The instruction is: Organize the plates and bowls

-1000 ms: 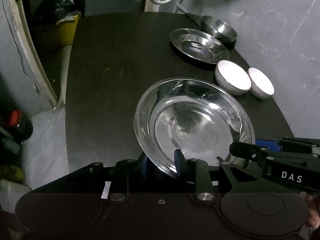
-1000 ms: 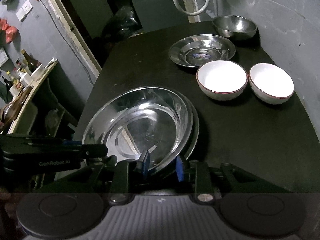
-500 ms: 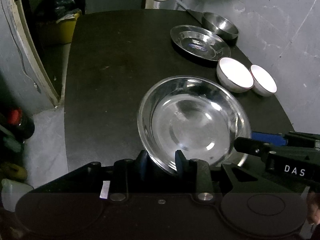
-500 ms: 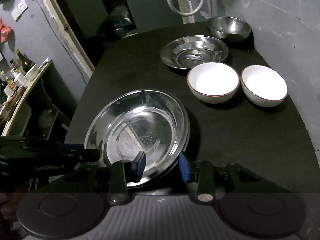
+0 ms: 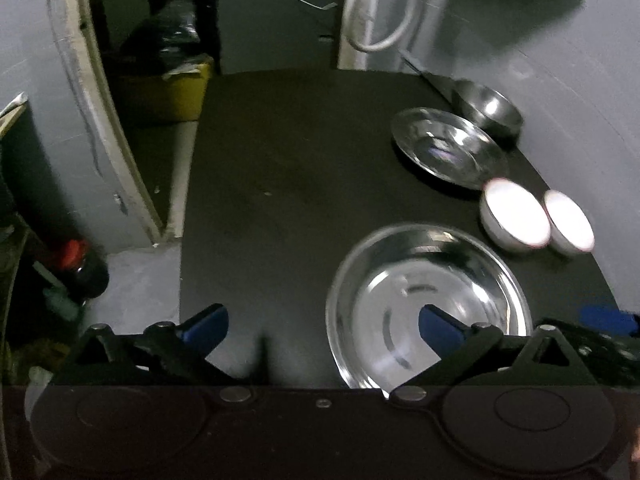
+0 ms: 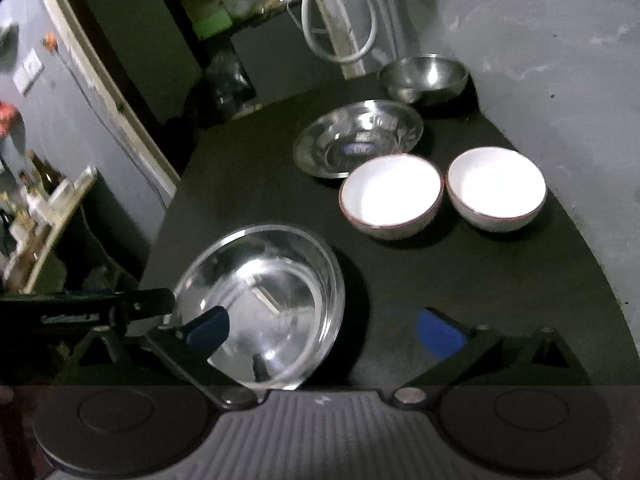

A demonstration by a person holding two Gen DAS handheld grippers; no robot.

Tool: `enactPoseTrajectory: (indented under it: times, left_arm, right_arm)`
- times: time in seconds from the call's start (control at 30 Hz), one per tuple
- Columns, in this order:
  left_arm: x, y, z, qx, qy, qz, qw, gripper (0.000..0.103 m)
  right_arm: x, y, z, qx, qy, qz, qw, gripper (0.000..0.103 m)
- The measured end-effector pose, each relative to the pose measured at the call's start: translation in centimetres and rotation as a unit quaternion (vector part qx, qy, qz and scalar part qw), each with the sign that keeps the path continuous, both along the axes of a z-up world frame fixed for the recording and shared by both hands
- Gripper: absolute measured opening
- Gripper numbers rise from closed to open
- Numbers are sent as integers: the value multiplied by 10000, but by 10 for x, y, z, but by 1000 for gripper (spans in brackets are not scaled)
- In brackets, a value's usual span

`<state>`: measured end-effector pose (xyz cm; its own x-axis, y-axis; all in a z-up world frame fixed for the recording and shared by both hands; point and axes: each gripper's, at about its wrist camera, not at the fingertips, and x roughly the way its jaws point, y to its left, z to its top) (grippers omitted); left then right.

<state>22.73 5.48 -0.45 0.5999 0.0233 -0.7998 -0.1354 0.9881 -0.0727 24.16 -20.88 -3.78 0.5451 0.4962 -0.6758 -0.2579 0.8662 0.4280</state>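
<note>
The large steel plate (image 5: 428,304) is seen lying on the dark table (image 5: 280,200), near its front edge, with the jaws of both hand-held grippers opening around its rim and nothing pressed between the pads. The left hand-held gripper (image 5: 322,326) is spread wide, one blue pad over the plate's bowl and the other over bare table; the right hand-held gripper (image 6: 324,332) is likewise spread, one pad above the plate and one beside it. Farther back, two white bowls (image 6: 390,196) (image 6: 496,188), a smaller steel plate (image 6: 358,136) and a steel bowl (image 6: 424,76) are left unstacked. The plate could be nudged or tipped if a pad were caught on its rim during withdrawal, and, being close to the edge, it might be pushed off.
</note>
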Motion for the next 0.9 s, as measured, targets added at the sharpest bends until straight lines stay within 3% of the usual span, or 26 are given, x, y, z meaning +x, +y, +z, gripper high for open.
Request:
enactPoseTrajectory:
  times: [0.1, 0.23, 0.4, 0.67, 0.9]
  left_arm:
    - [6, 2, 4, -90, -286, 184, 9994, 101]
    - [22, -2, 13, -82, -757, 271, 9967, 102]
    - [64, -13, 24, -87, -1105, 301, 9934, 102]
    - [135, -42, 20, -144, -1138, 337, 9928, 102]
    - [181, -56, -10, -131, -616, 374, 9973, 102]
  right_arm:
    - [0, -7, 3, -29, -170, -23, 9998, 103]
    - [7, -21, 21, 11, -761, -58, 9971, 103]
    - [55, -35, 50, -75, -1414, -189, 9897, 103]
    - [126, -27, 37, -356, -922, -560, 9935, 103]
    - [154, -12, -2, -570, -610, -423, 9956, 103]
